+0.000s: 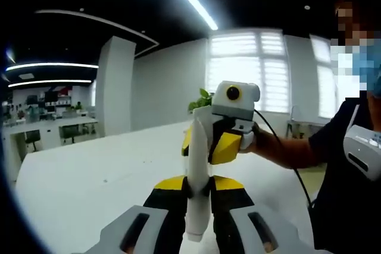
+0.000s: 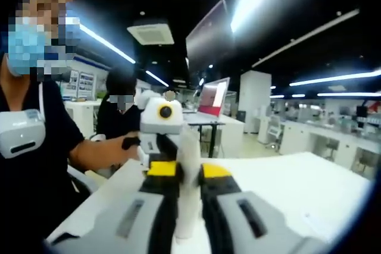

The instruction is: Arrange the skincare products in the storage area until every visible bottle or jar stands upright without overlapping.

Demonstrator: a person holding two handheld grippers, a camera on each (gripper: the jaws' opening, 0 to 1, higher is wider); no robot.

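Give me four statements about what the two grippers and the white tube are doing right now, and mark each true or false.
1. The left gripper is closed on a white tube. True.
2. The right gripper grips the same tube. True.
3. The tube lies flat on the white table. False: it is held up off the table between both grippers.
4. The right gripper hangs open with nothing in it. False: its jaws clamp the tube.
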